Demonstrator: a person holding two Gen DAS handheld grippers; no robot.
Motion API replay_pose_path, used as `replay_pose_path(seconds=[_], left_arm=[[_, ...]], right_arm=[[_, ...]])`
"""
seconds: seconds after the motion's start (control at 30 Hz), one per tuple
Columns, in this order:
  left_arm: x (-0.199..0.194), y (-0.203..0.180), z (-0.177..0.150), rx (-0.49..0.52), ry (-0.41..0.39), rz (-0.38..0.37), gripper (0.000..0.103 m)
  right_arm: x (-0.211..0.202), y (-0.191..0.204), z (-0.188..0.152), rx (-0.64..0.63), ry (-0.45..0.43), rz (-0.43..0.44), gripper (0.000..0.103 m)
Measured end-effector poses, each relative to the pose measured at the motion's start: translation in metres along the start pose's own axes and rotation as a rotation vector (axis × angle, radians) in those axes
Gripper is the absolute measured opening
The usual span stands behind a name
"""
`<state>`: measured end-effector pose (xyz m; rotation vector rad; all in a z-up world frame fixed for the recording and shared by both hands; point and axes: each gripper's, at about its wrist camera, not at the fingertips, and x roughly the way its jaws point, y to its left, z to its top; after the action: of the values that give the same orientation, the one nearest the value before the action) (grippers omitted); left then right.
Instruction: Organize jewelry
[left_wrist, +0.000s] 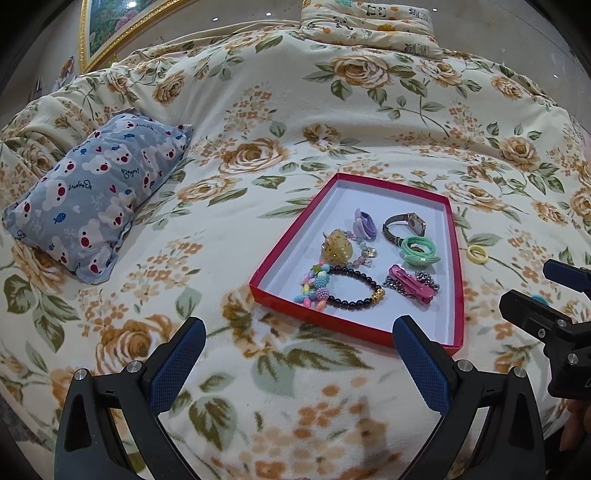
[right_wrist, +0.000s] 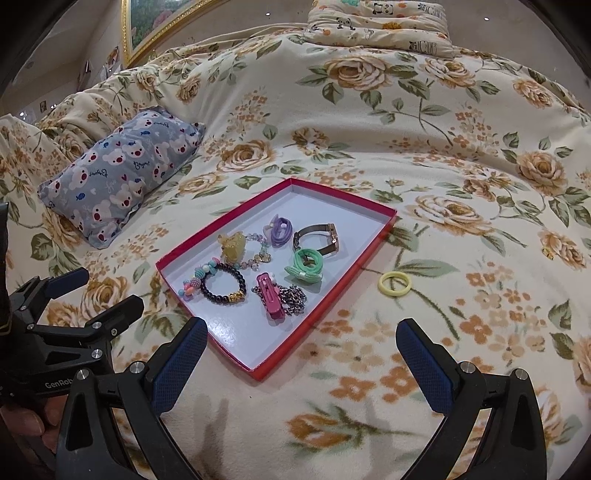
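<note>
A red box lid (left_wrist: 457, 280) (right_wrist: 317, 314) lies on the floral bedspread. It holds a watch (left_wrist: 404, 223) (right_wrist: 317, 238), a green hair tie (left_wrist: 419, 251) (right_wrist: 304, 271), a purple hair tie (left_wrist: 365, 223) (right_wrist: 281, 229), a pink hair clip (left_wrist: 408, 282) (right_wrist: 269, 295), a black bead bracelet (left_wrist: 354, 288) (right_wrist: 223, 284) and more. A yellow hair tie (left_wrist: 477, 254) (right_wrist: 395, 283) lies on the bedspread right of the lid. My left gripper (left_wrist: 299, 332) is open and empty before the lid. My right gripper (right_wrist: 301, 334) is open and empty over the lid's near corner.
A grey bear-print pillow (left_wrist: 96, 192) (right_wrist: 122, 170) lies at the left. A folded panda-print quilt (left_wrist: 369, 26) (right_wrist: 380, 26) sits at the far edge. A gold-framed picture (left_wrist: 110, 33) leans behind the bed. A small blue item (left_wrist: 537, 298) shows behind the right gripper's finger.
</note>
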<state>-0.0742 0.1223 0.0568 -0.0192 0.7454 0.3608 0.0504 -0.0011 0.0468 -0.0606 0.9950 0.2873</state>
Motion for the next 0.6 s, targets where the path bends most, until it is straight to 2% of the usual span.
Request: replay_pose_path(seconds=[0.6], left_arm=[[-0.0076,0.0013,-0.0009,-0.01,-0.018,-0.005,0.102]], right_arm=[[-0.0058,0.0001,-0.0008,0.006,-0.02,0.002,0.103]])
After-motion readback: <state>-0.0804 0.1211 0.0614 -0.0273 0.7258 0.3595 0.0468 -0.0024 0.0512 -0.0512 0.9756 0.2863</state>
